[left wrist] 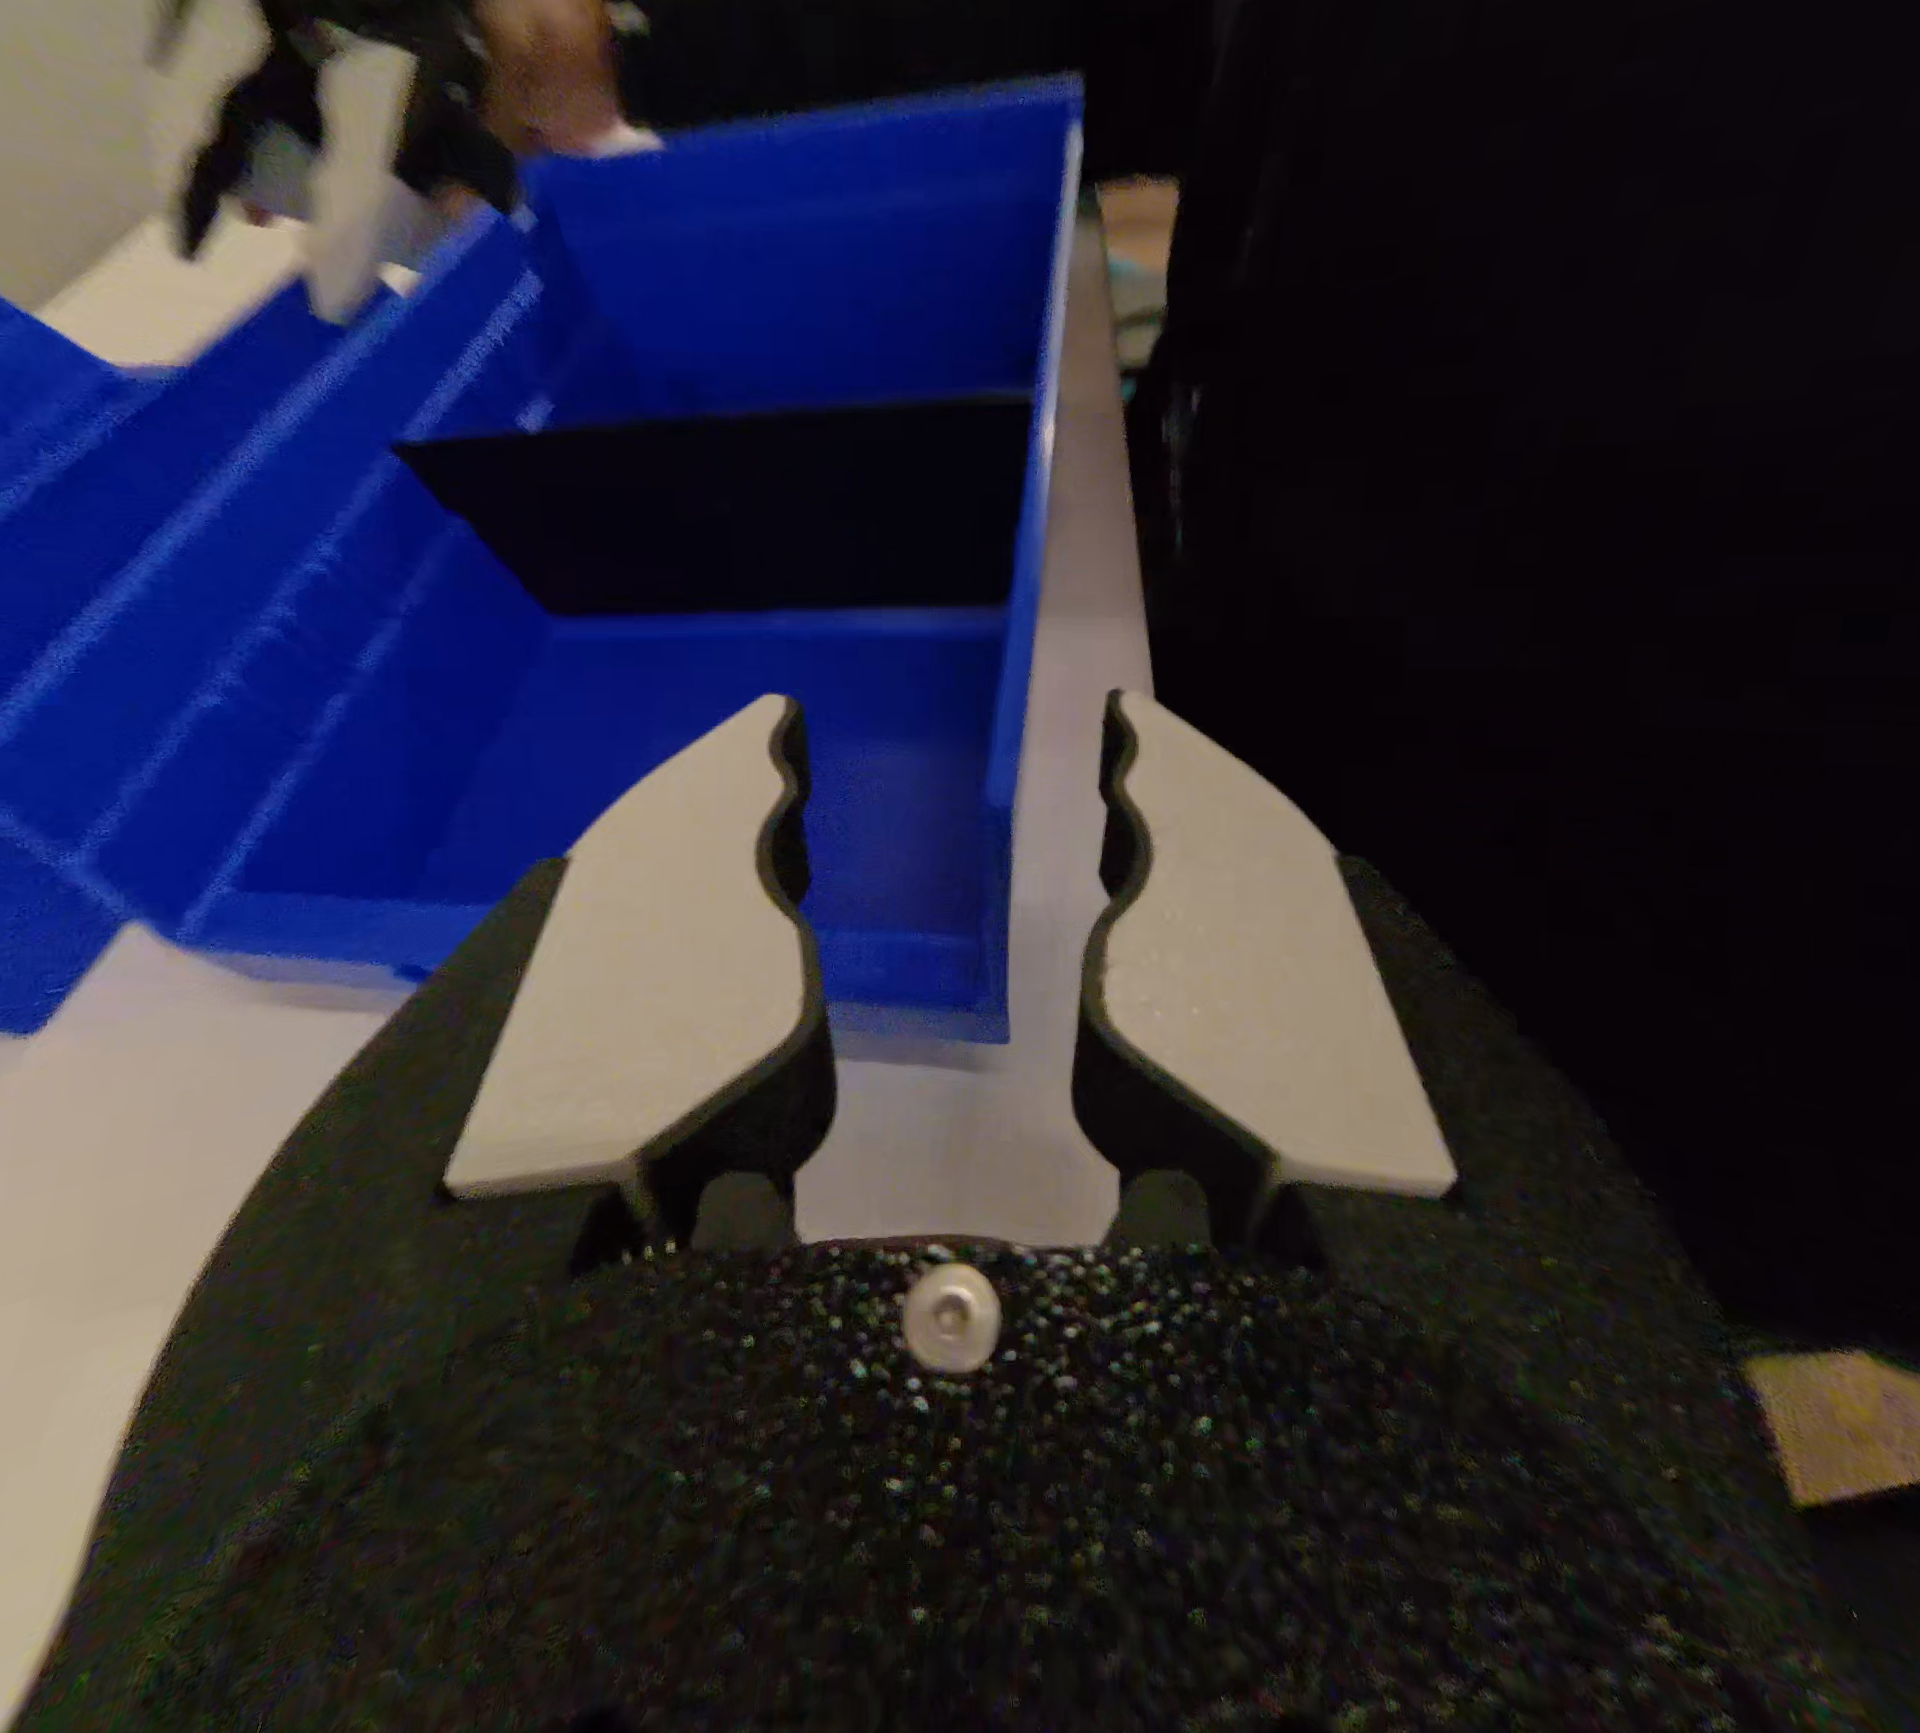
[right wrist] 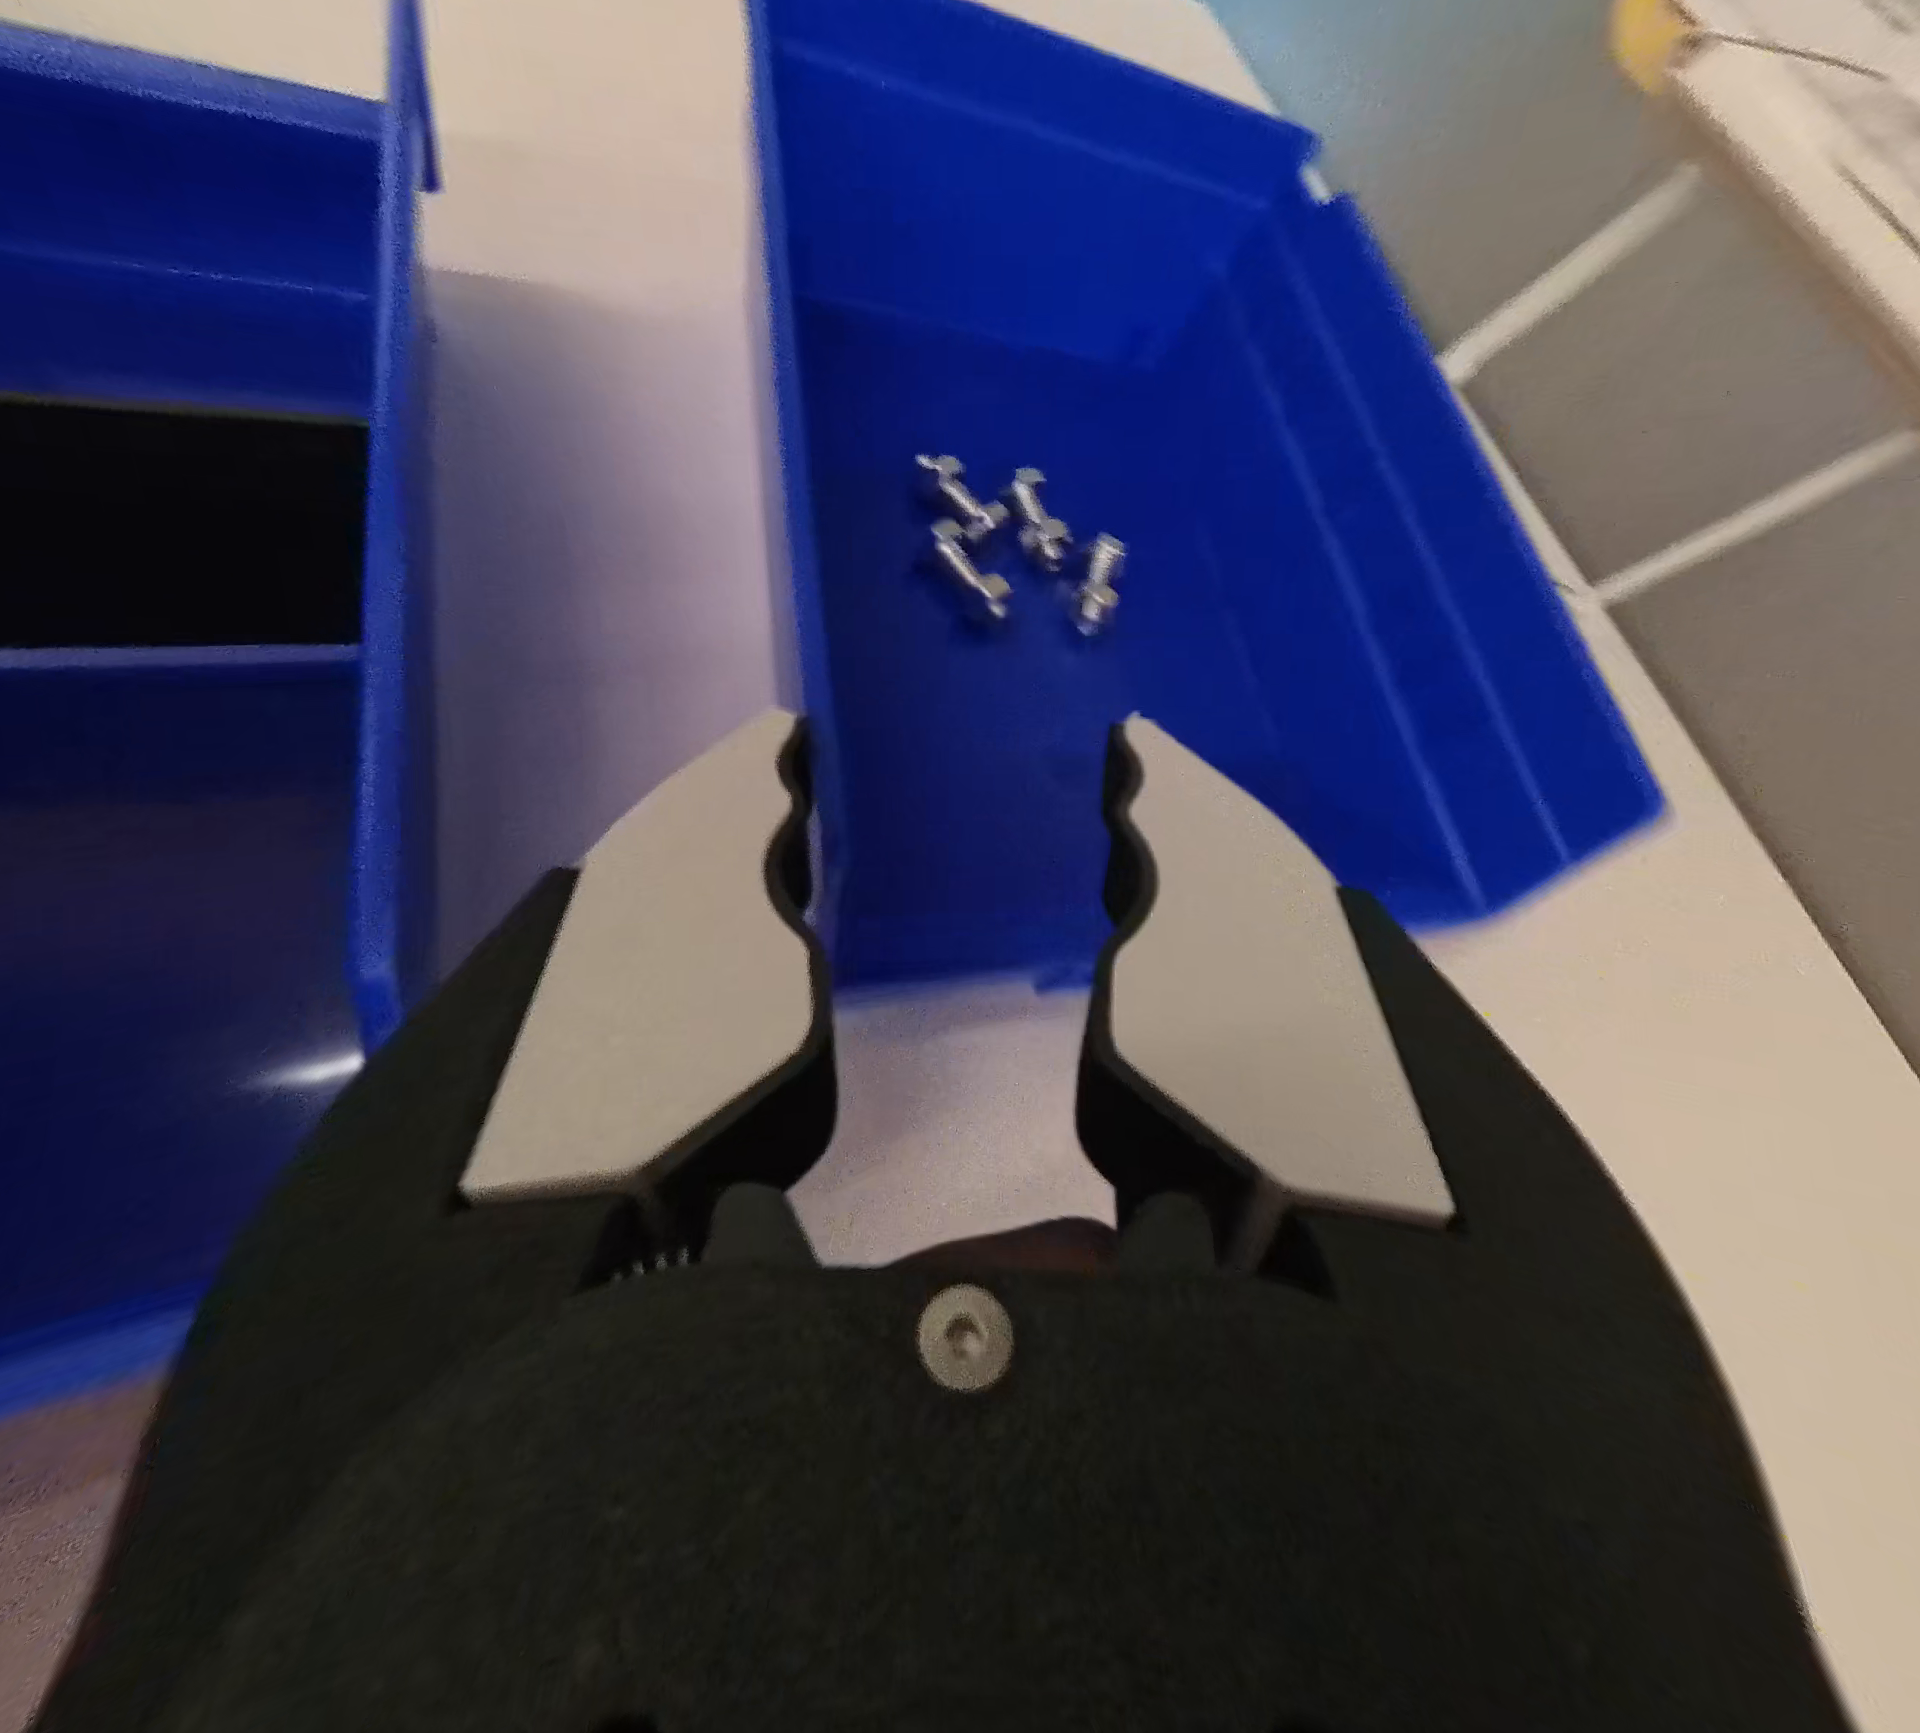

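Observation:
My left gripper (left wrist: 951,717) is open and holds nothing; it hovers over the near compartment of a blue bin (left wrist: 665,810) with a black divider (left wrist: 727,509) across its middle. My right gripper (right wrist: 961,738) is open and holds nothing; it hovers over the near end of a second blue bin (right wrist: 1351,540). Several small silver bolts (right wrist: 1013,535) lie on that bin's floor, ahead of the fingertips. The divided bin also shows at the left of the right wrist view (right wrist: 208,717). The right gripper shows blurred at the top left of the left wrist view (left wrist: 332,83).
Both bins stand on a white table (right wrist: 592,488). A dark mass (left wrist: 1558,436) fills the right of the left wrist view. A tiled floor (right wrist: 1714,540) lies beyond the table's right edge. A cardboard box (right wrist: 1808,21) stands at the upper right. The gap from one gripper's tips to the other's is roughly 60 centimeters.

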`<move>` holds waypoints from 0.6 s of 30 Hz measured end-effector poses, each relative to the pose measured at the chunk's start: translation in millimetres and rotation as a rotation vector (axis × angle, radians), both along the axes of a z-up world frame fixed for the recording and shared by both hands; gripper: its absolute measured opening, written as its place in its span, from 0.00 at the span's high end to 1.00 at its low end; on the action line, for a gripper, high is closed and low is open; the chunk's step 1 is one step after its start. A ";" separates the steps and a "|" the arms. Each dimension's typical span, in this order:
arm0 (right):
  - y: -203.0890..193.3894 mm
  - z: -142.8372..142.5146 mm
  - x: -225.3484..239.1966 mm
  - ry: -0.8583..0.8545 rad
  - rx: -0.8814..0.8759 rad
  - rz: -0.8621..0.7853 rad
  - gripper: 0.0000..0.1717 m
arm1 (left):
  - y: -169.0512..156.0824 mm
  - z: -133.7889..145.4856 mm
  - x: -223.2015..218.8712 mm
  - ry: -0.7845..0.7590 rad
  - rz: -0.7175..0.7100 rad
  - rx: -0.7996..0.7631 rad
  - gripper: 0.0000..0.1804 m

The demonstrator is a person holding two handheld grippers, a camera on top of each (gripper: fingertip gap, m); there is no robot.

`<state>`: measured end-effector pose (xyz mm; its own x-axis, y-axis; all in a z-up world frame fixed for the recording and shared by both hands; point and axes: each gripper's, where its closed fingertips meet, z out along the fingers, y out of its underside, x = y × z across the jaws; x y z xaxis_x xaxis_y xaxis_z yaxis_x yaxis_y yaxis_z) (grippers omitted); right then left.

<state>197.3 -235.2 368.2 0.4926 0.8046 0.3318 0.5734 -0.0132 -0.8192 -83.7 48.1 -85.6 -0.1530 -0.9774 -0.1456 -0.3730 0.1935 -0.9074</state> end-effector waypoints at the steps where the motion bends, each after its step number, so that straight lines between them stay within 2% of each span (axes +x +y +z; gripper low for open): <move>1: -3.5 6.3 13.5 -0.004 -0.005 -0.059 0.66 | 2.0 13.4 -5.5 -0.049 0.027 -0.008 0.70; 2: -7.7 12.2 28.2 -0.007 -0.018 -0.134 0.65 | 7.6 28.0 -11.3 -0.096 0.064 -0.007 0.70; 3: -13.2 18.7 43.9 0.003 -0.044 -0.226 0.70 | 19.0 42.5 -17.5 -0.137 0.127 -0.003 0.70; 4: -22.1 24.4 57.4 0.026 -0.092 -0.312 0.73 | 39.2 55.0 -24.4 -0.161 0.233 -0.001 0.70; 5: -35.6 29.5 65.1 0.068 -0.164 -0.368 0.71 | 64.3 65.5 -32.4 -0.167 0.347 -0.012 0.69; 7: -69.3 41.5 63.3 0.171 -0.298 -0.386 0.67 | 110.9 77.1 -48.0 -0.143 0.557 -0.070 0.66; 10: -107.8 53.3 52.7 0.258 -0.397 -0.416 0.65 | 178.6 83.0 -59.4 -0.089 0.790 -0.165 0.65; 14: -151.3 23.8 24.6 0.151 -0.527 -0.409 0.56 | 246.5 72.5 -39.7 0.022 0.899 -0.289 0.62; 18: -168.5 -3.0 9.0 0.124 -0.631 -0.423 0.54 | 296.0 43.2 -8.9 0.237 0.930 -0.279 0.57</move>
